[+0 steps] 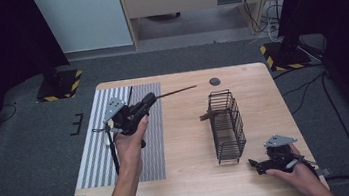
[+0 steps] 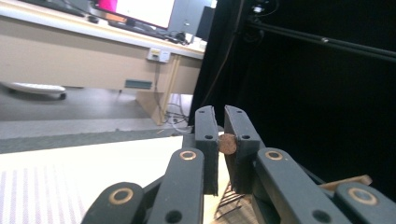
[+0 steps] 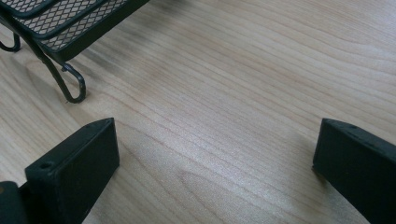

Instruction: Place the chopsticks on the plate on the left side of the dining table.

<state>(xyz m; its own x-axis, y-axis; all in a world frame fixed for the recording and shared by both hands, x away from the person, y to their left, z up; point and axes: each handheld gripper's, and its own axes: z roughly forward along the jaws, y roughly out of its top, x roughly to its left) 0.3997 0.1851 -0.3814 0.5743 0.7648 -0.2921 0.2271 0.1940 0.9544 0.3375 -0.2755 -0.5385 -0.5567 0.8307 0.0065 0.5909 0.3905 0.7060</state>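
A dark room with grey carpet surrounds a pale wooden surface (image 1: 192, 176), and a grey-and-white striped mat (image 1: 96, 153) covers the surface's left part from its far edge toward the near edge. Over that mat the left hand-held gripper (image 1: 148, 100) is raised, its jaws pinching a long thin stick (image 1: 176, 91) that points toward the far edge, to the right. The left gripper view shows what the high view cannot: the round brown butt end of the stick (image 2: 228, 143) clamped between the two jaws, with a desk and screens in the room beyond. A small dark round disc (image 1: 215, 81) sits near the far edge. Right of the middle a black wire basket (image 1: 226, 124) lies tipped on its side; a brownish piece pokes out at its left side, and what it is I cannot tell. Near the near right corner the right hand-held gripper (image 1: 252, 164) rests low, just beside the basket's near end. The right gripper view shows its jaws spread wide over bare wood, and the basket's mesh and a curled wire foot (image 3: 70, 84) at upper left.
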